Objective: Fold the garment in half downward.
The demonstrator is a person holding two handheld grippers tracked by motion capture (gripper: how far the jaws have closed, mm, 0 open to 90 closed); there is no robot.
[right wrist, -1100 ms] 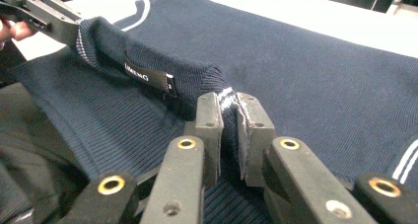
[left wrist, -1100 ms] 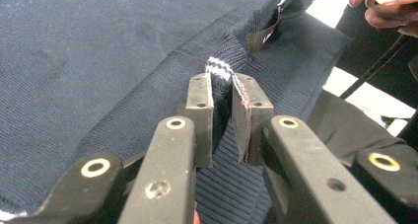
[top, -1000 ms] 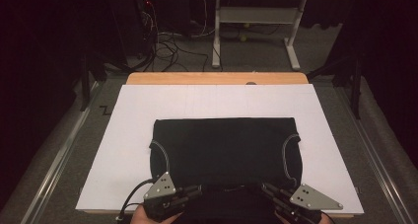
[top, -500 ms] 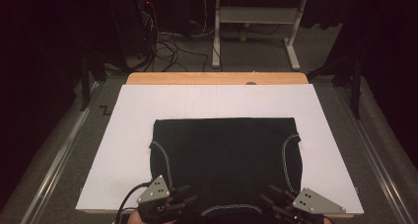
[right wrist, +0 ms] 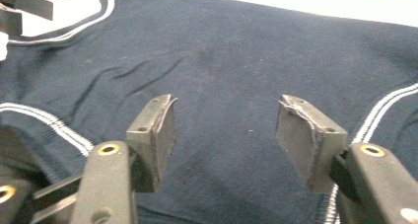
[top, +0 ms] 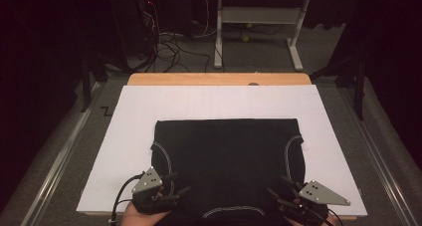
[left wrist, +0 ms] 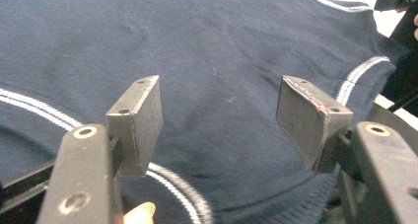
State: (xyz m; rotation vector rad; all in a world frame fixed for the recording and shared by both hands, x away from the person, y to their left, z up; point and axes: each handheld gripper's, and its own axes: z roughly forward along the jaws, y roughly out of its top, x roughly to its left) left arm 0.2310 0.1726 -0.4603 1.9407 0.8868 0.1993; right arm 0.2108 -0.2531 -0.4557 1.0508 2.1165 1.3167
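Both grippers' jaws have just been opening above the unlabelled dark garment (top: 226, 161).

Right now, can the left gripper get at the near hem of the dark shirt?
Probably yes. The left gripper hangs over the dark shirt at its near edge, its jaws having just been opening with nothing between them. Nothing lies on the cloth, and the right gripper is at the far side.
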